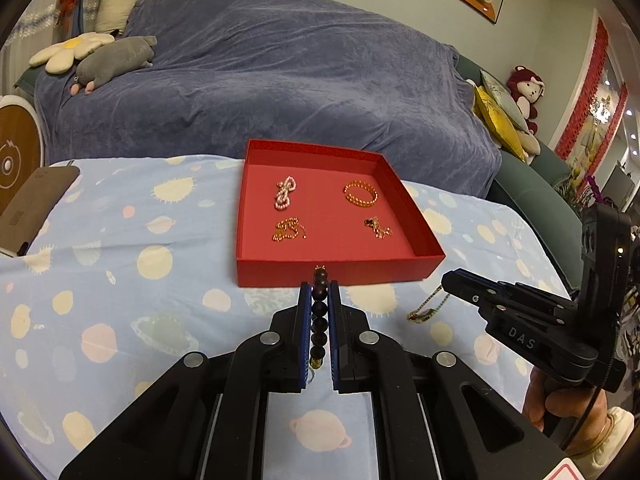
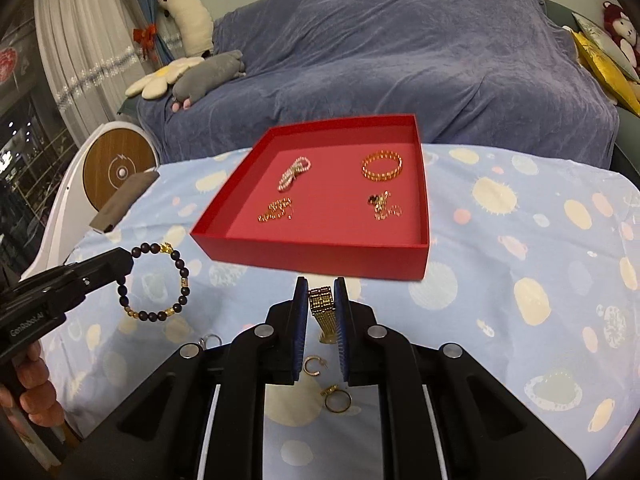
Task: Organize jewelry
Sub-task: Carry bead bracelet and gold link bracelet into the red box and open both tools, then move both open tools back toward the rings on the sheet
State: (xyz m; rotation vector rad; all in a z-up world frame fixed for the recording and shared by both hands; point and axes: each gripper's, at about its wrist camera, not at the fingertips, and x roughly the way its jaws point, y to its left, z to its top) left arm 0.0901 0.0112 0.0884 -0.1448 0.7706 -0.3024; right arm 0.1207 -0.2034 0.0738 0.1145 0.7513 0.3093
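Note:
A red tray (image 1: 332, 270) (image 2: 320, 254) on the blue patterned cloth holds a pink bead strand (image 1: 285, 194), a gold bangle (image 1: 361, 193) and two gold chains (image 1: 289, 230). My left gripper (image 1: 320, 292) is shut on a dark bead bracelet (image 1: 320, 320), which hangs as a ring in the right wrist view (image 2: 154, 282), just before the tray's near wall. My right gripper (image 2: 321, 292) is shut on a gold mesh band (image 2: 323, 310), also seen dangling in the left wrist view (image 1: 426, 308). Gold rings (image 2: 314, 365) (image 2: 337, 400) lie on the cloth under it.
A blue covered sofa (image 1: 280, 80) with plush toys stands behind the table. A brown card (image 1: 36, 204) lies at the table's left edge, near a round white and wood device (image 2: 118, 170). A small silver ring (image 2: 210, 340) lies on the cloth.

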